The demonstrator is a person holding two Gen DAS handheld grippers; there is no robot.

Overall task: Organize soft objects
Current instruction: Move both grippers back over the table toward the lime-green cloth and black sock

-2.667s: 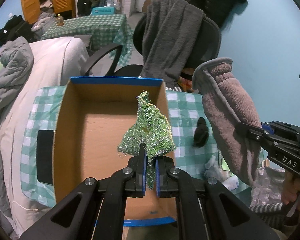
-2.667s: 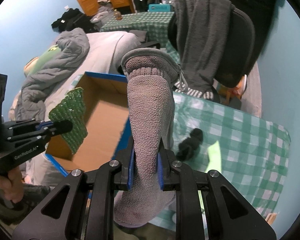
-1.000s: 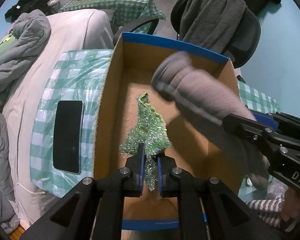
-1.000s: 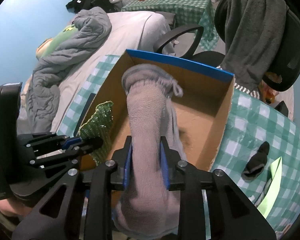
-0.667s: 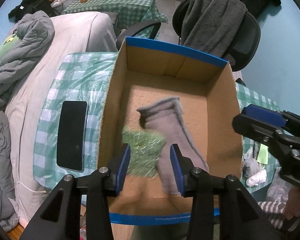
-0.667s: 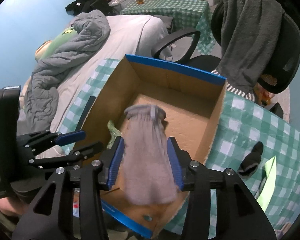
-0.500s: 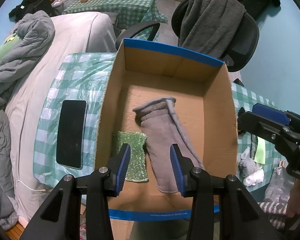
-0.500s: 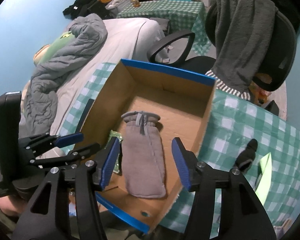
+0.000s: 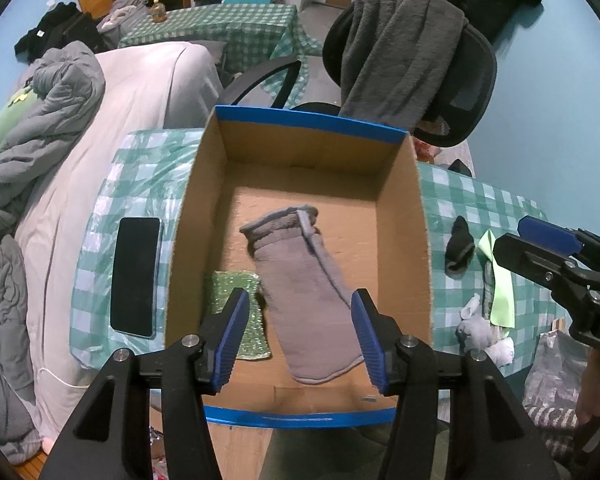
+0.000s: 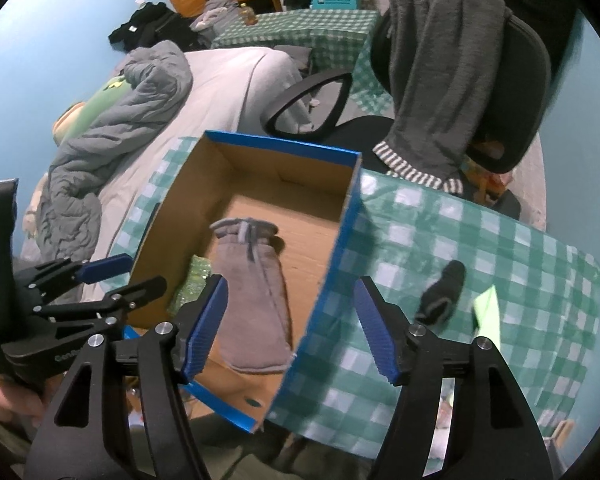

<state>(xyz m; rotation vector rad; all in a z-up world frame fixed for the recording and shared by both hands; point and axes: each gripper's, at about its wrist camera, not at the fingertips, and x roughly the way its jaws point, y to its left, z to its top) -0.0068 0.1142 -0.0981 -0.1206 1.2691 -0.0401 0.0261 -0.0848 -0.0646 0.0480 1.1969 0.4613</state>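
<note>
A cardboard box with a blue rim (image 9: 308, 122) (image 10: 340, 240) stands on the green checked table. Inside it lie a grey fleece mitt (image 9: 304, 280) (image 10: 252, 288) and a green sparkly cloth (image 9: 240, 300) (image 10: 194, 284), side by side. My left gripper (image 9: 300, 336) is open and empty above the box's near end; it also shows at the left of the right wrist view (image 10: 120, 276). My right gripper (image 10: 292, 320) is open and empty over the box's right wall; it shows at the right of the left wrist view (image 9: 540, 244).
A black sock (image 9: 458, 246) (image 10: 440, 292), a lime green cloth (image 9: 500, 280) (image 10: 486, 304) and small grey and white soft items (image 9: 484, 332) lie on the table right of the box. A black phone (image 9: 134, 276) lies left of it. An office chair with a grey blanket (image 9: 396, 60) stands behind.
Both grippers opened over the box and dropped the mitt and the green cloth, which now lie on the box floor. The right gripper has pulled back to the right.
</note>
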